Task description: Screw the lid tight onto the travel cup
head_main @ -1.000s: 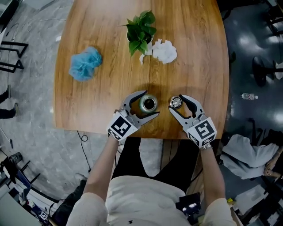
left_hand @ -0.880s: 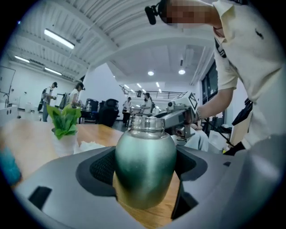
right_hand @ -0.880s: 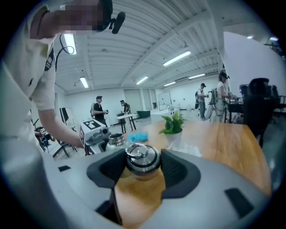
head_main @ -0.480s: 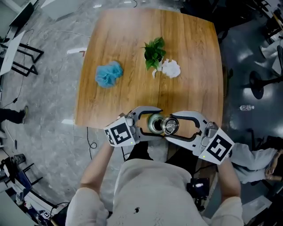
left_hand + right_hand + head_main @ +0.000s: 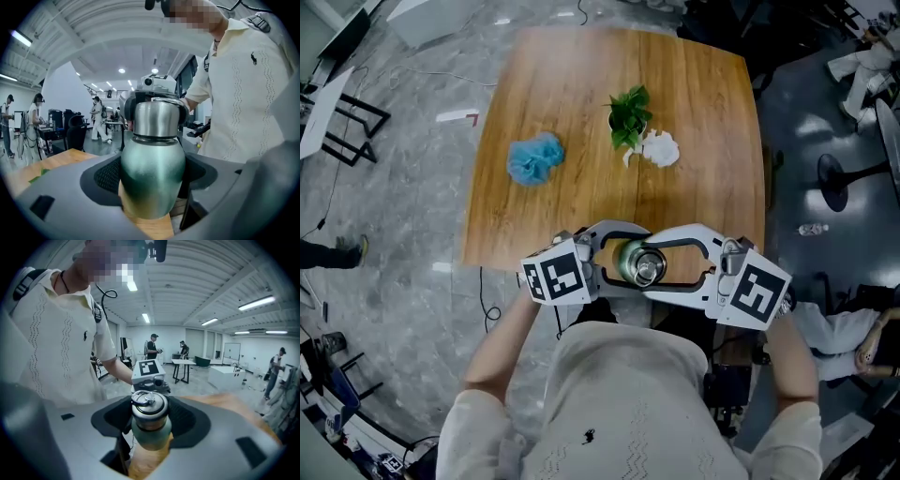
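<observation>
1. Grip on the left: the left gripper point(image 5: 152, 180) is closed on the green travel cup point(image 5: 153, 157), its jaws pressing the round belly from both sides, probably so the cup cannot turn
2. The steel lid point(image 5: 157, 118) sits on the cup's mouth, just above the left jaws and between the right ones; whether it is tight I cannot tell
3. The right gripper point(image 5: 150, 417) clamps the lid's sides, facing the left gripper, I think ready to twist; the cup hangs below its jaws, near the table point(image 5: 581, 112) edge
</observation>
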`<state>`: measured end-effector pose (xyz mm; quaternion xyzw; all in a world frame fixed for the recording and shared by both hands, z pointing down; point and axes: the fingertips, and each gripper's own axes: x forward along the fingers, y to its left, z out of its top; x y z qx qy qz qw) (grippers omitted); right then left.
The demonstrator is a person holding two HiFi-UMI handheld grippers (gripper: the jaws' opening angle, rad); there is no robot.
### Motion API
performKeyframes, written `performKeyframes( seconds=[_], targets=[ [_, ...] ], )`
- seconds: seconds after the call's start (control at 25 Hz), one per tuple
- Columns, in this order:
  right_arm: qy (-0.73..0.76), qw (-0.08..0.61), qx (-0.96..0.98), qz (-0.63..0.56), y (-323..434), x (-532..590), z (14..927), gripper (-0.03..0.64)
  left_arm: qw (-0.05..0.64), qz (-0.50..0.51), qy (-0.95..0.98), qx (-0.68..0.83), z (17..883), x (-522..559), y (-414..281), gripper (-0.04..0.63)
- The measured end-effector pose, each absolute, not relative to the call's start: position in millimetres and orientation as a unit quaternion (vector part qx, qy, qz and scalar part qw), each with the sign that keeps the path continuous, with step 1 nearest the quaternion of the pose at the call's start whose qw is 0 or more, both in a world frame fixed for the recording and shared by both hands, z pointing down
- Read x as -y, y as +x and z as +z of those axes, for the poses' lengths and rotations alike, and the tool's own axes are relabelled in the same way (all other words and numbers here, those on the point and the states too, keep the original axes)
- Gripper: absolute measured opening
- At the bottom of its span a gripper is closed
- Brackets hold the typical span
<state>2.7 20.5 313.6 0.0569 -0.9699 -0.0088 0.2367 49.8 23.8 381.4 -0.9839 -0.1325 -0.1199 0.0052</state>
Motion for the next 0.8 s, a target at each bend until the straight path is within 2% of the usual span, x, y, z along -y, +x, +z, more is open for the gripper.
performKeyframes(
  seconds=[0.24, 0.44, 0.6, 0.68, 0.8],
  targets=[
    [0.150, 0.201, 0.968, 0.019, 4, 2, 309, 0.258, -0.006, -0.084, -0.996, 0.029, 374, 2, 45, 0.387],
    [0.310, 0.152, 0.938, 0.045, 7, 35, 306, 0.256, 0.013, -0.078, -0.988, -0.136, 372, 40, 41, 0.387],
    [0.419, 0.125, 0.899, 0.040, 7, 45, 302, 0.256, -0.015, -0.059, -0.975, -0.215, 369, 53, 42, 0.387],
    [0.409, 0.129, 0.903, 0.032, 0, 43, 305, 0.260, -0.034, -0.046, -0.977, -0.208, 370, 52, 43, 0.387],
    [0.332, 0.125, 0.933, 0.056, -5, 30, 307, 0.305, -0.031, -0.049, -0.987, -0.153, 372, 40, 41, 0.387]
  ],
)
